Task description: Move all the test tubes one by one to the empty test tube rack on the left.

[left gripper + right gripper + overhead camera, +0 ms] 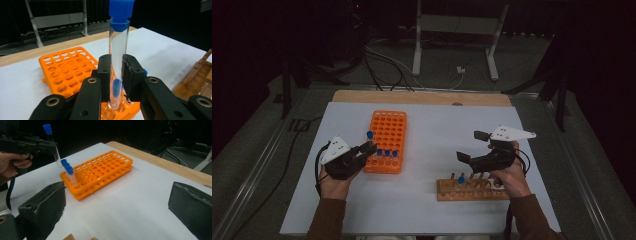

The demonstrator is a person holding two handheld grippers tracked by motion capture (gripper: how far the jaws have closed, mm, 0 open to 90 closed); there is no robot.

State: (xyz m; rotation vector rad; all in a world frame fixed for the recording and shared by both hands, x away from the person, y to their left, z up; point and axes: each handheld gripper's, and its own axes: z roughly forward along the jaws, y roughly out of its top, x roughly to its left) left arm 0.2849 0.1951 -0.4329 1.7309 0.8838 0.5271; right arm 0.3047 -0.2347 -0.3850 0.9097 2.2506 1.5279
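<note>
My left gripper (366,148) is shut on a clear test tube with a blue cap (117,50), held upright over the near left corner of the orange tube rack (388,131). In the right gripper view the same tube (53,145) hangs just above the rack (105,170). Three blue-capped tubes (68,168) stand in the rack's near row. My right gripper (473,146) stands wide open with nothing between its jaws, above the white table and just behind the wooden rack (472,190). One blue-capped tube (460,180) stands in that wooden rack.
A white sheet (432,130) covers the table, with a bare wooden strip (422,97) along its far edge. Free room lies between the two racks. Cables and a metal stand (457,30) are on the floor beyond the table.
</note>
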